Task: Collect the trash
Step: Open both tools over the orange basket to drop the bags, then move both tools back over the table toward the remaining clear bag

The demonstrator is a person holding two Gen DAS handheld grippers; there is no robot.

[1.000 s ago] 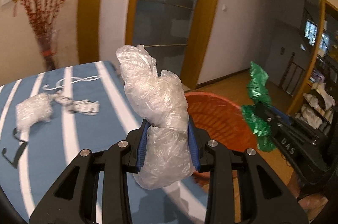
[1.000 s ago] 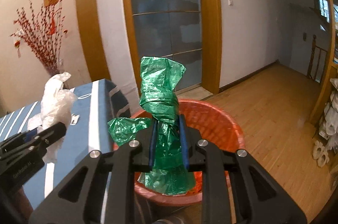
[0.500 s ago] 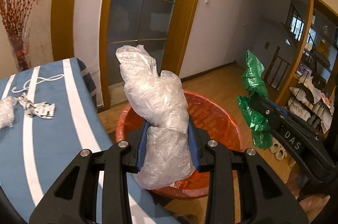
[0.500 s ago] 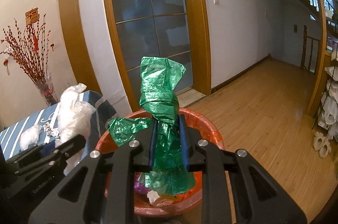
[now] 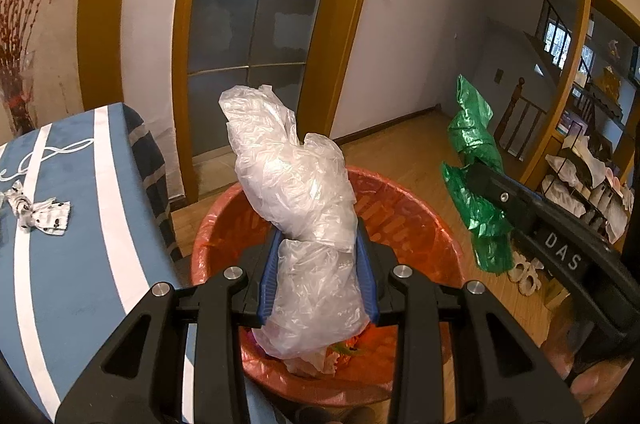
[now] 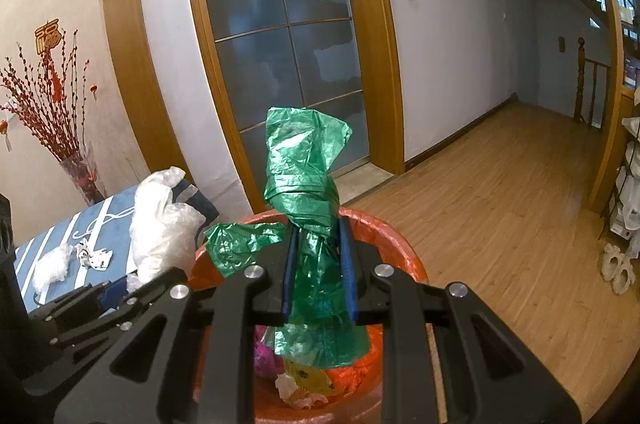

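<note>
In the left view, the clear bag (image 5: pixel 308 220), clamped in the left gripper (image 5: pixel 318 288), has been carried off the counter (image 5: pixel 80 264) to above the bin (image 5: pixel 404 224). In the right view, the green bag (image 6: pixel 312 224), clamped in the right gripper (image 6: pixel 318 272), has likewise been brought over the bin (image 6: pixel 400 252); release appears next.

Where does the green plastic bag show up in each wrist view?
Left wrist: green plastic bag at right, clamped in the right gripper coming in from the edge.
Right wrist: green plastic bag at centre, pinched between blue pads.
Shared landmark: the red bin below both.
</note>
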